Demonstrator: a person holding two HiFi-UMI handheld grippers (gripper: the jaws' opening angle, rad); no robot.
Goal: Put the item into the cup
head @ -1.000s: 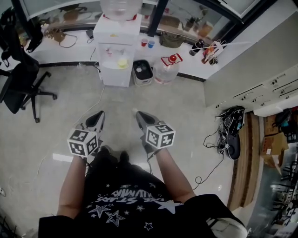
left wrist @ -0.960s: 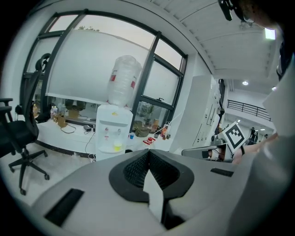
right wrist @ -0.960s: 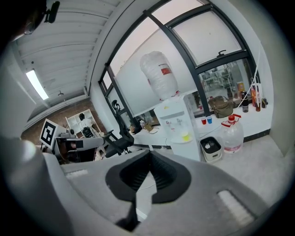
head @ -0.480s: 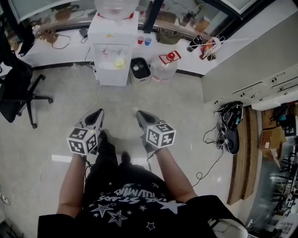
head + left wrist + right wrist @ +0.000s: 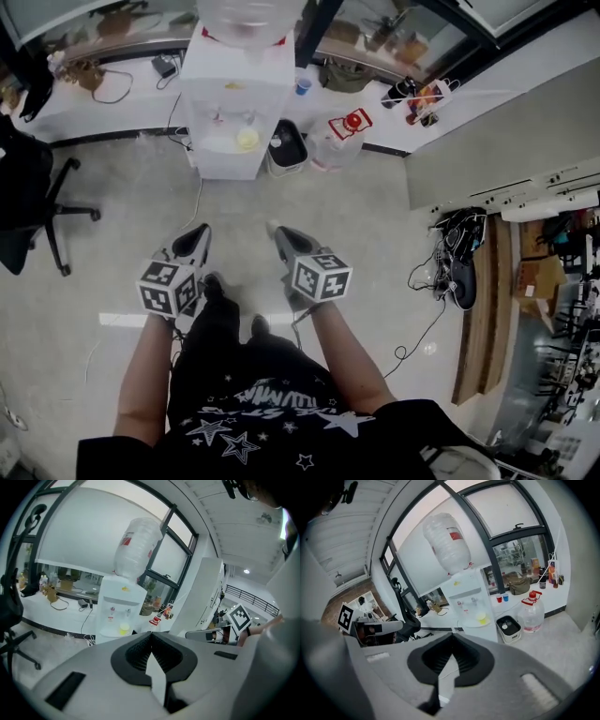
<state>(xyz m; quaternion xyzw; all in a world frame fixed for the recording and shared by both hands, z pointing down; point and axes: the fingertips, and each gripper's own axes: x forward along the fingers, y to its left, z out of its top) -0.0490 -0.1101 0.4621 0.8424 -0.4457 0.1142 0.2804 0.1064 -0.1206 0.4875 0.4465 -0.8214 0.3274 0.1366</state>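
Note:
A yellow cup (image 5: 247,139) stands in the tray of a white water dispenser (image 5: 234,103) ahead; the same yellow cup (image 5: 481,618) shows in the right gripper view. A red cup (image 5: 498,599) and a blue cup (image 5: 505,597) sit on the white counter behind it. My left gripper (image 5: 200,232) and right gripper (image 5: 279,232) are held side by side at waist height over the floor, well short of the dispenser. In both gripper views the jaws meet with nothing between them: left gripper (image 5: 151,637), right gripper (image 5: 451,639). I see no item in either one.
A black bin (image 5: 286,145) and a large water jug with a red cap (image 5: 342,136) stand on the floor right of the dispenser. A black office chair (image 5: 28,197) is at the left. Cables and a dark bag (image 5: 464,258) lie by the right wall.
The person has stepped toward the water dispenser, which now sits a little nearer and more central. Both grippers stay shut in the same pose.

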